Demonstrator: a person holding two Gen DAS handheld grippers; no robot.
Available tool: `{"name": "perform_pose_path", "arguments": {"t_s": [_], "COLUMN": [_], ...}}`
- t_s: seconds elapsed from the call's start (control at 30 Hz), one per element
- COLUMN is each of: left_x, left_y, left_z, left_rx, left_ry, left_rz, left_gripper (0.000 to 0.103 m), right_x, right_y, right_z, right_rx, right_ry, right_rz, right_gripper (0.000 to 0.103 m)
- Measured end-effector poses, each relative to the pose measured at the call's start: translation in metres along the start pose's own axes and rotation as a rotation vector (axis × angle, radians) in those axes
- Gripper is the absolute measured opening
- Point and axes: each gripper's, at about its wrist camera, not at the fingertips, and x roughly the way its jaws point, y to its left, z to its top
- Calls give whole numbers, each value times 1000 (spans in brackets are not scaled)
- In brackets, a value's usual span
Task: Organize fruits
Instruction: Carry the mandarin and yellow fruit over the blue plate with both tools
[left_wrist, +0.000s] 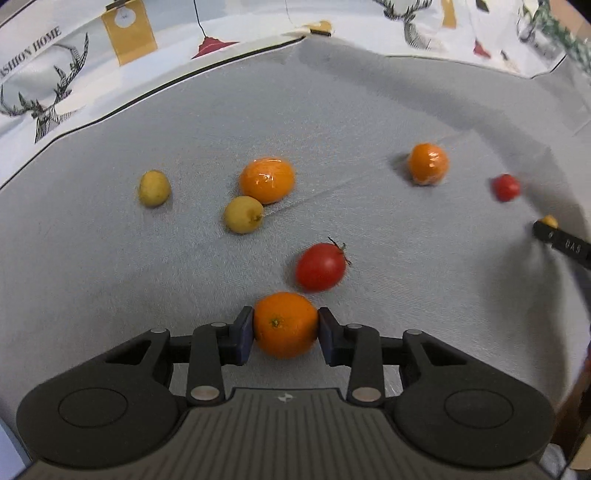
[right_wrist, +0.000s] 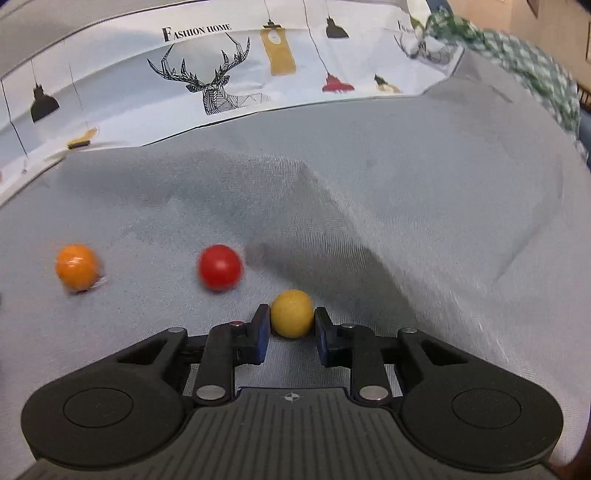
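My left gripper (left_wrist: 285, 325) is clamped on a round, dimpled orange tangerine (left_wrist: 285, 324), both dark pads pressed flat to its sides at the near edge of the grey woven cloth (left_wrist: 369, 110), and my right gripper (right_wrist: 291, 318) is closed on a small, matt yellow round fruit (right_wrist: 291, 313), which sits between the pads and looks pinched. Both fruits seem to rest on the cloth, so I judge the step in hand to be the lift. To do it well I would raise each one straight up before carrying it sideways: the tangerine is held across its widest part, which is good, but the yellow fruit is small and smooth and could squirt out if I twist or squeeze harder. Just beyond the tangerine lies a glossy red tomato with a green stalk (left_wrist: 320, 266), near enough that a forward swing could knock it. Farther off are a shiny wrapped orange fruit (left_wrist: 267, 180) touching a pale yellow one (left_wrist: 243, 214), another pale yellow fruit (left_wrist: 154, 187) to the left, a second wrapped orange (left_wrist: 428, 163) far right and a small red tomato (left_wrist: 506, 187) beside it. The cloth is soft and creased, so loose fruit may roll. Behind it hangs a white printed sheet with a stag and lamps (right_wrist: 214, 88).
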Motion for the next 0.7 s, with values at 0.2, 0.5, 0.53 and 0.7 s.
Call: {"name": "perform_pose_path", "arguments": {"t_s": [0.2,0.5,0.53,0.7], "left_x": [-46,-162,-176,-241], "left_y": [8,32,35,64], "left_z": [-21,-73,-81,-130], "left_rx": [-19,-97,-105,-172], "left_ry": [-41,-105,-113,-142], "left_rz": [-1,17,28,65], "left_gripper": [40,40,40,40], "right_x": [-53,-159,-172,-238], "right_y": [-13,36,45,86], "right_z": [-11,-33,-37,-58], "right_rx": [81,41,19,-83], "right_ry": [18,-7,-9,-16], "right_rz": [98,333,365,528], "right_gripper": [26,26,26,26]}}
